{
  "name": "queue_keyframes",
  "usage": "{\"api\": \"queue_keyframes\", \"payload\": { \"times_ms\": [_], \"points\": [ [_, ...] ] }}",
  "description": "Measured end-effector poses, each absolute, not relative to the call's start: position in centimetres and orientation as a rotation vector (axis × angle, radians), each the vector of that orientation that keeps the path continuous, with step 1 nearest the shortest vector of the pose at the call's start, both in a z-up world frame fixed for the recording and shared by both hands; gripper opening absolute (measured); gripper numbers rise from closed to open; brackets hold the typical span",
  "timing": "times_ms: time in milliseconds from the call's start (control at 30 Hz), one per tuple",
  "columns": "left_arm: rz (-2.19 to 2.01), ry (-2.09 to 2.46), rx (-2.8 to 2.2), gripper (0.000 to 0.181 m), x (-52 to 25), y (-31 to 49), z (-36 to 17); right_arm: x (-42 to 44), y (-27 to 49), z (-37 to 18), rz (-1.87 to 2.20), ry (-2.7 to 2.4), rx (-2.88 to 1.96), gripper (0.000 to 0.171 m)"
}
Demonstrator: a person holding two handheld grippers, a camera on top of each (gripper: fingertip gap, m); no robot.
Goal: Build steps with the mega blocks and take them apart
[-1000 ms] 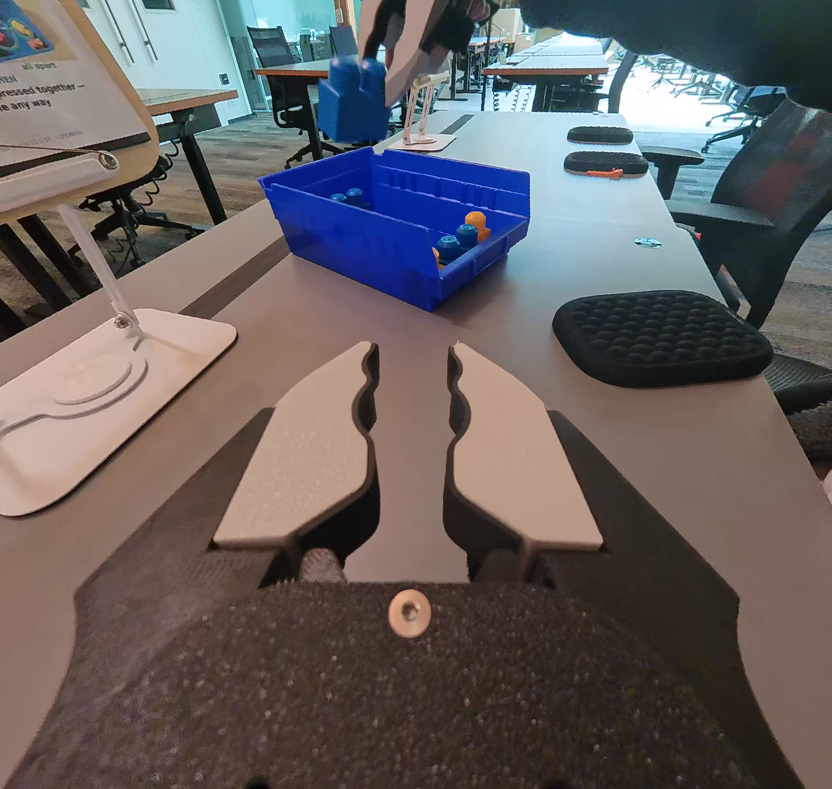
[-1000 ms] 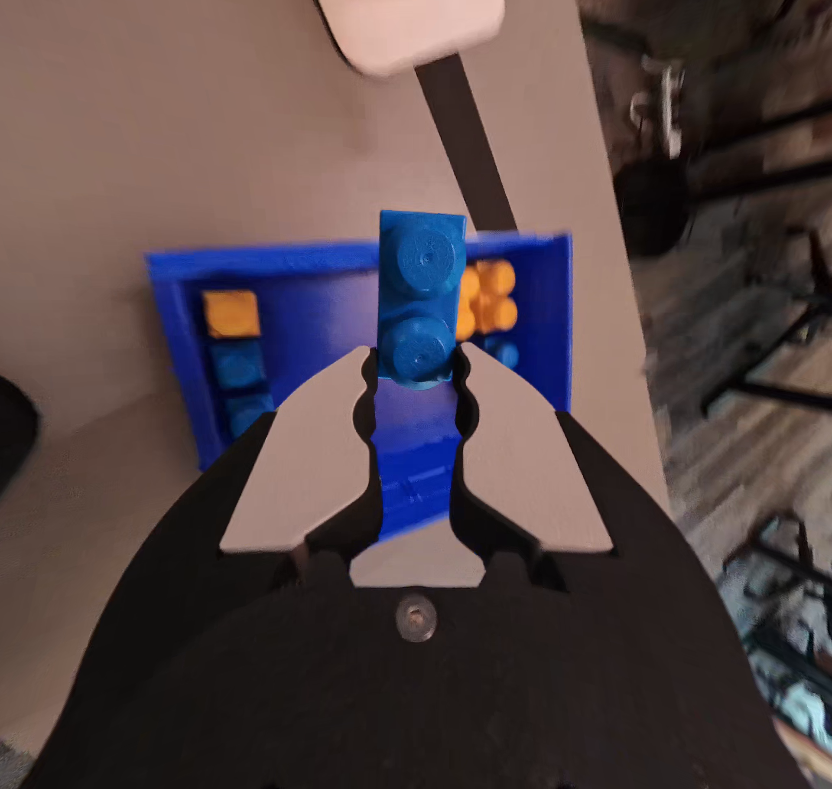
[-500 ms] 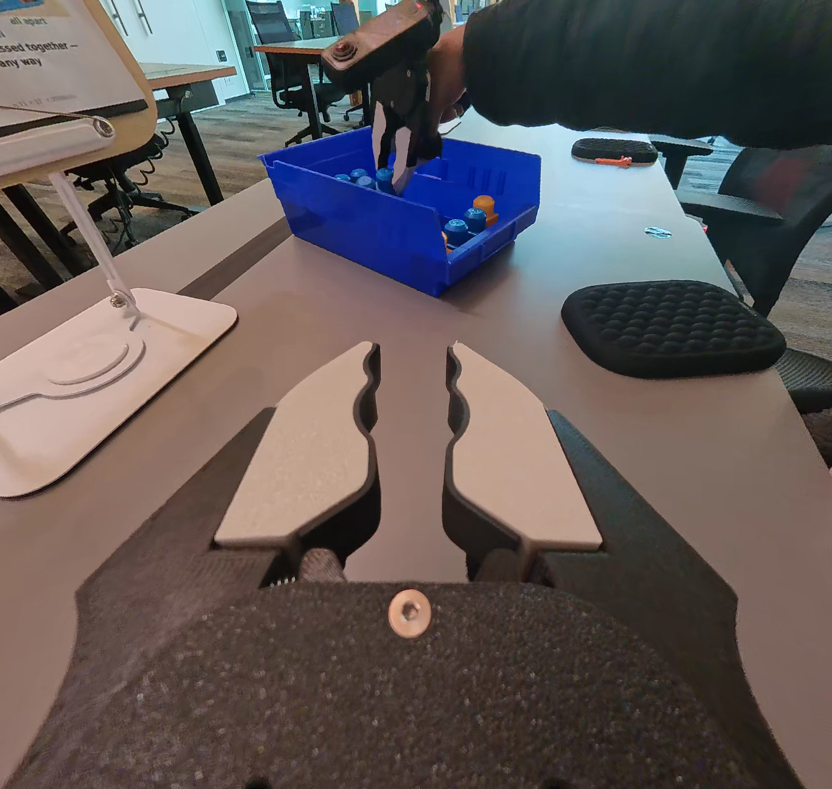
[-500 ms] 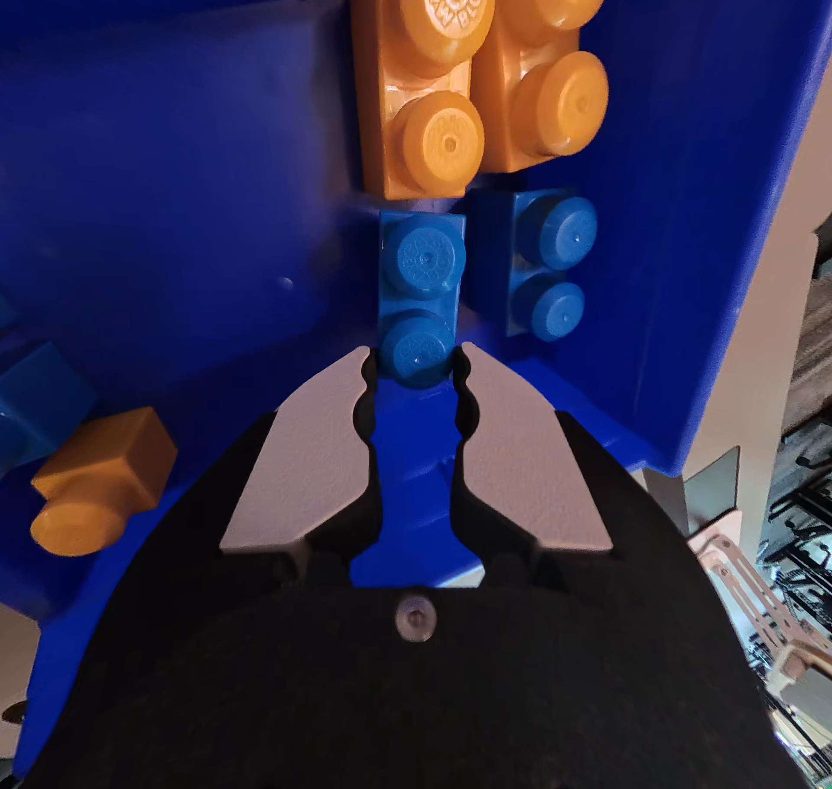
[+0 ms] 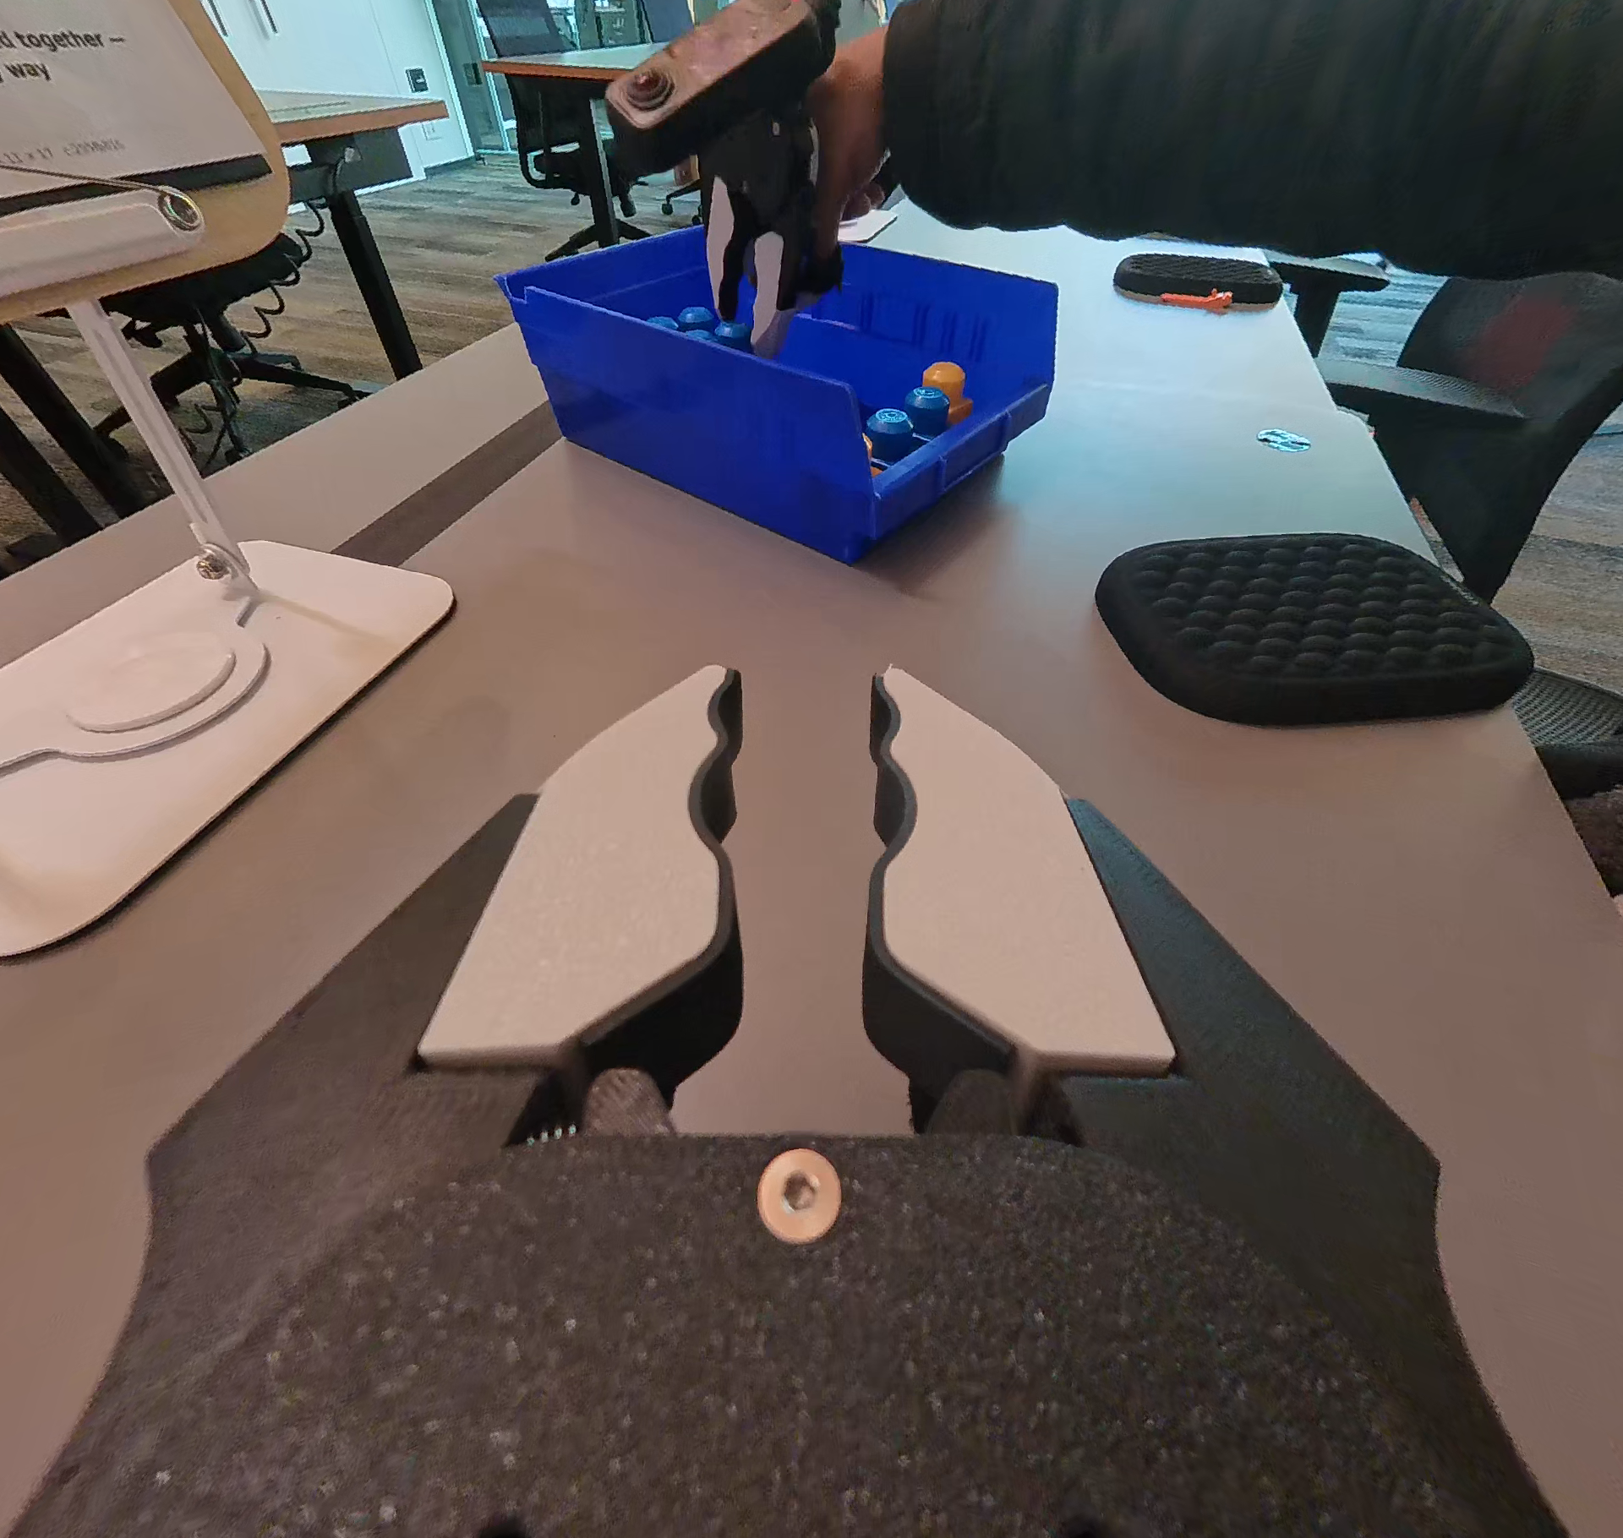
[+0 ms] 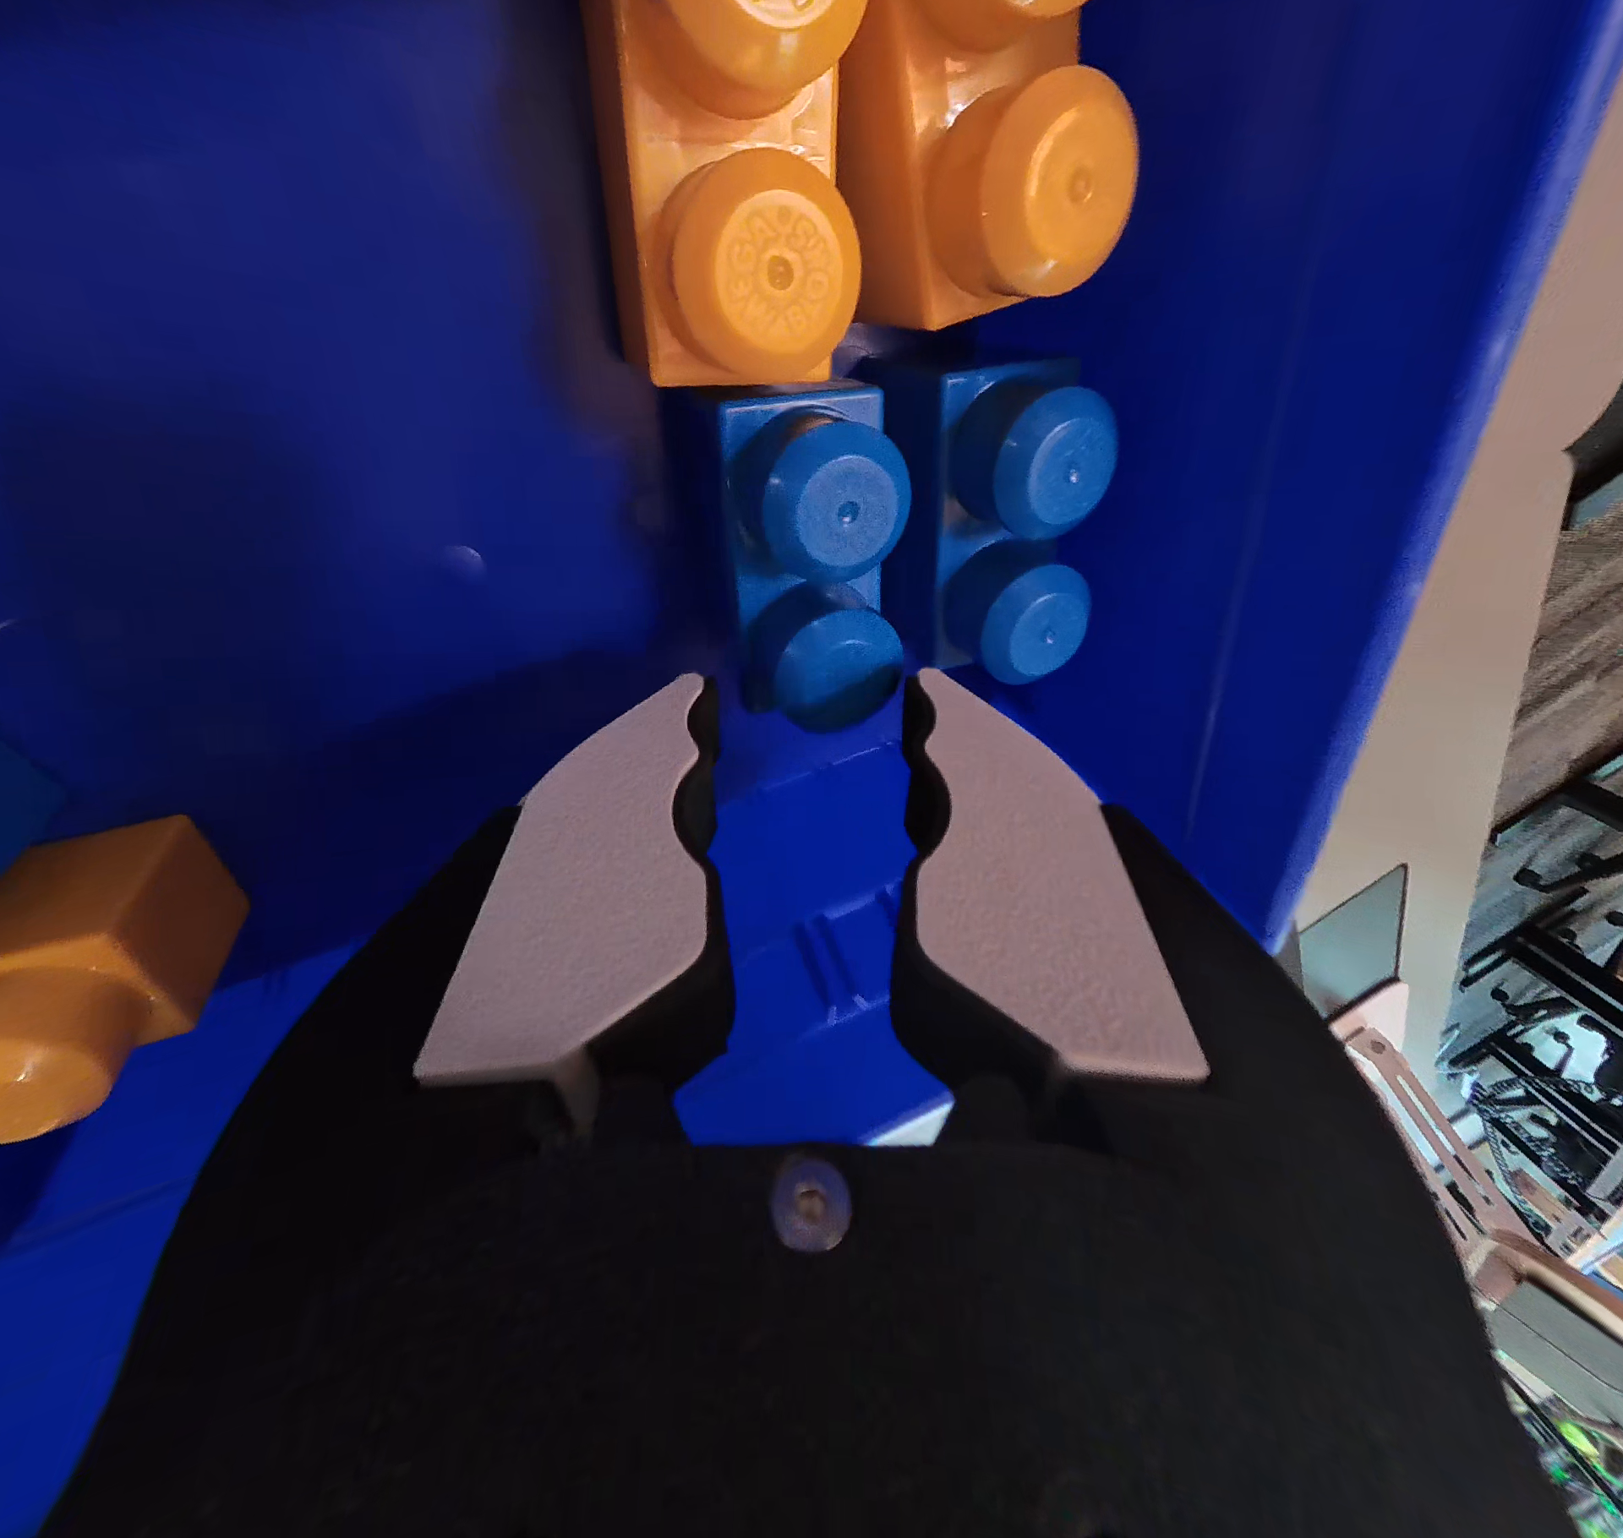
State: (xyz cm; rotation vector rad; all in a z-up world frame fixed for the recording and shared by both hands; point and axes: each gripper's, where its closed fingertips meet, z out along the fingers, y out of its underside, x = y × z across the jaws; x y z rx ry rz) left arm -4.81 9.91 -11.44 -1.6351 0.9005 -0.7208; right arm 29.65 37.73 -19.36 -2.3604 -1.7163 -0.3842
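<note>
- The right gripper [image 6: 810, 688], which half a second ago pinched the near stud of a blue two-stud block [image 6: 804, 548], now has its jaws spread a little wider, and the block sits just beyond the fingertips, free of them.
- That block rests on the floor of the blue bin [image 6: 307, 442], at 12 o'clock from the gripper, touching a second blue block [image 6: 1019, 521] at its 3 o'clock and butting an orange block [image 6: 738, 152] at its 12 o'clock. Another orange block [image 6: 992, 117] lies beside that one.
- A second ago the same block hung in the air above the bin; it has since been lowered and let go.
- In the left wrist view, the right gripper [image 5: 755, 302] points down into the bin [image 5: 703, 433] at 12 o'clock.
- The left gripper [image 5: 804, 688] is unchanged: narrowly parted, empty, over the bare grey table [image 5: 878, 618].
- Judgement: this reads as the take-apart stage, with pieces being returned to the bin; no built steps are visible on the table.
</note>
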Motion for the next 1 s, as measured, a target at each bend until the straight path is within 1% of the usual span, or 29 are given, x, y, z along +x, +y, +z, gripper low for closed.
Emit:
{"api": "queue_keyframes", "payload": {
  "times_ms": [133, 267, 400, 500, 600, 733, 800, 900, 1000],
  "points": [
    [-0.72, 0.899, -1.631, 0.027, -4.8, 9.9, -11.3, 28.1, 37.8, -16.5, -0.345, -1.622, -2.279, 0.044],
    [-0.718, 0.894, -1.626, 0.027, -4.8, 9.9, -11.1, 22.5, 37.5, -10.3, -0.147, -1.37, -2.069, 0.038],
    [-0.714, 0.89, -1.621, 0.027, -4.8, 9.8, -10.9, 15.4, 33.9, -3.4, 0.182, -1.122, -1.825, 0.035],
    [-0.71, 0.885, -1.616, 0.027, -4.9, 9.8, -10.7, 10.9, 29.9, 0.0, 0.444, -0.935, -1.71, 0.028],
    [-0.698, 0.868, -1.603, 0.027, -5.2, 9.9, -10.1, 7.3, 25.8, 0.3, 0.628, -0.827, -1.633, 0.023],
    [-0.678, 0.805, -1.584, 0.027, -6.4, 10.3, -8.7, 4.5, 22.3, -2.1, 0.724, -0.725, -1.564, 0.012],
    [-0.626, 0.775, -1.579, 0.027, -7.6, 10.6, -7.6, 4.0, 21.7, -3.5, 0.743, -0.676, -1.546, 0.002],
    [-0.522, 0.717, -1.575, 0.027, -10.9, 10.9, -5.3, 3.5, 21.6, -5.7, 0.763, -0.677, -1.576, 0.0],
    [-0.341, 0.652, -1.624, 0.028, -16.6, 11.4, -3.7, 3.8, 21.7, -6.0, 0.753, -0.693, -1.576, 0.0]
  ]
}}
